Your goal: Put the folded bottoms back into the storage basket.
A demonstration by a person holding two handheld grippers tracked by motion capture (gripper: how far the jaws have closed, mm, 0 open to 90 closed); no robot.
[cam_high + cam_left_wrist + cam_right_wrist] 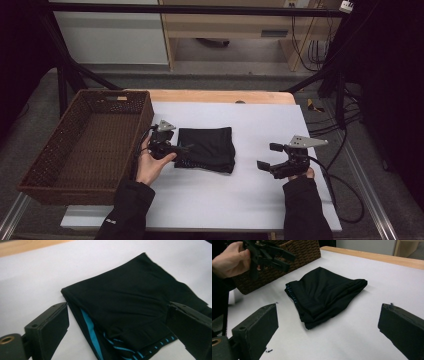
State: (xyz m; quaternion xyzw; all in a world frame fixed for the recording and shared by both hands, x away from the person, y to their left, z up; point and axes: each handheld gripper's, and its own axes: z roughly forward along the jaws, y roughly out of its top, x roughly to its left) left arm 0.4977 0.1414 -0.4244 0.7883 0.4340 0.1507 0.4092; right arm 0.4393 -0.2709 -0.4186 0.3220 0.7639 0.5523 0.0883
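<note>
step: we reach left gripper (pixel 181 149), jaws apart, at folded black shorts (pixel 207 148) | right gripper (pixel 267 156) apart, idle | next: clamp hem, lift toward wicker basket (pixel 60 165)

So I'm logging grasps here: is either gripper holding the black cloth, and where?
Nothing is held. The left gripper stands open at the folded black cloth's edge; the right gripper is open, apart from it.

Both grippers black: left gripper (pixel 181 149), right gripper (pixel 266 156). Flat rectangular jaws, each with a screw hole near the base; brass-coloured ring behind the jaw root. Grey three-cornered plate on top of each. Black cable trailing behind. Black sleeves; small white mark on left sleeve (pixel 125 212).
</note>
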